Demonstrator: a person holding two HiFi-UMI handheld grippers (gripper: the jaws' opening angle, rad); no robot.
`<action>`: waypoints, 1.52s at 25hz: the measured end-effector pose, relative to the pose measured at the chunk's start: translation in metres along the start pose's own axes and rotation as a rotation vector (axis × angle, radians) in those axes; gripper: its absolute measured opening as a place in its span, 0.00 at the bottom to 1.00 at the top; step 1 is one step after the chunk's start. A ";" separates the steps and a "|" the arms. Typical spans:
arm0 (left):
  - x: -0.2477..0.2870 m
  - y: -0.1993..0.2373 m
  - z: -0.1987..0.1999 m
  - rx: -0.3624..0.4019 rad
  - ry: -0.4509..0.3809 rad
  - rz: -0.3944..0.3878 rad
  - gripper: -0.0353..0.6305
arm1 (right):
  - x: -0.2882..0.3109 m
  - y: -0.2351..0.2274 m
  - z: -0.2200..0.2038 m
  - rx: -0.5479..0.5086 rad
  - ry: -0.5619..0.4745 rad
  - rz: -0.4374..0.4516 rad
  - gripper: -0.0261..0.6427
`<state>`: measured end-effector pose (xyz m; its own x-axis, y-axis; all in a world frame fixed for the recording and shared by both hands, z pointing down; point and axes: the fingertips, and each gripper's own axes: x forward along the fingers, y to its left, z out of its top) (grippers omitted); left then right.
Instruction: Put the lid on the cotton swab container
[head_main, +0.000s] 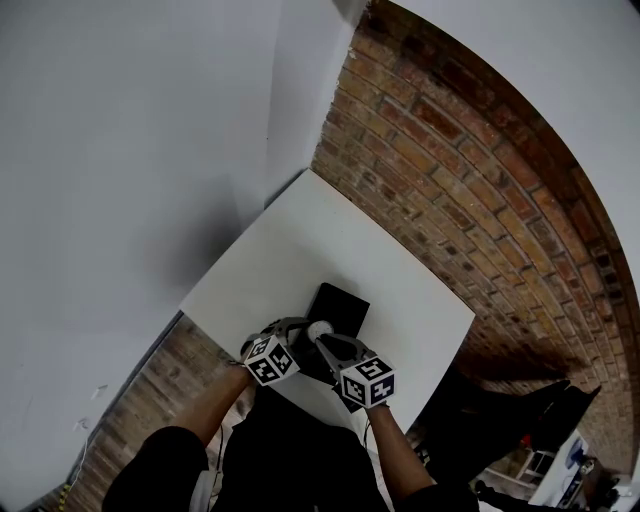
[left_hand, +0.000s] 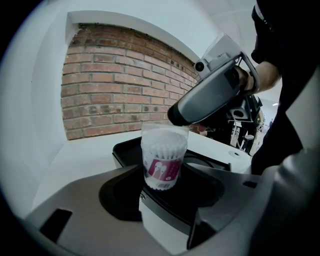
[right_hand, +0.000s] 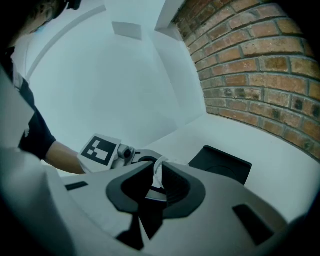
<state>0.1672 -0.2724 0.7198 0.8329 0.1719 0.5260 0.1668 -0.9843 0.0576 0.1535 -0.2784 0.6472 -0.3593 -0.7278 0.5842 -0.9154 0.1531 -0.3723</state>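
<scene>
Left gripper: the left gripper (head_main: 291, 330) has its jaws set wide and clamped on the sides of the cotton swab container (left_hand: 164, 159), holding it upright.
Right gripper: the right gripper (head_main: 336, 351) has its jaws almost together, pinching the thin clear lid (right_hand: 159, 170) by its edge.
Container position: low over the white desk (head_main: 300, 240), at the 7 o'clock edge of the black tray (head_main: 341, 304); the left gripper is at its 8 o'clock and the right gripper at its 4 o'clock.
Task stage: the lid is likely not seated yet, since it is in the right gripper beside the container.
Risk, tilt: held edge-on, the lid could meet the rim at an angle and catch on one side.
Risk, slip: the hold on the lid is narrow, so pressing down could twist it out of the jaws.
Risk, swabs: the swab tips stand near the rim and may block the lid.
Left gripper view only: shows the swabs, the pink label and the right gripper overhead at 1 o'clock.
Right gripper view only: shows the pinch on the lid.
Head view only: shows the overall layout, but the lid cannot be made out.
</scene>
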 end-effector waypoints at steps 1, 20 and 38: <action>0.000 0.000 0.000 0.000 0.000 -0.001 0.42 | 0.001 0.000 -0.001 0.000 0.004 -0.001 0.14; 0.001 0.001 0.001 0.005 -0.005 -0.003 0.42 | 0.006 -0.004 -0.002 0.004 0.025 -0.023 0.10; 0.004 0.002 0.001 0.039 0.022 0.000 0.42 | 0.011 -0.009 0.009 -0.091 0.064 -0.072 0.09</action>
<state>0.1713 -0.2733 0.7206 0.8212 0.1709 0.5444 0.1880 -0.9819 0.0246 0.1595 -0.2934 0.6501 -0.3003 -0.6954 0.6528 -0.9509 0.1645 -0.2622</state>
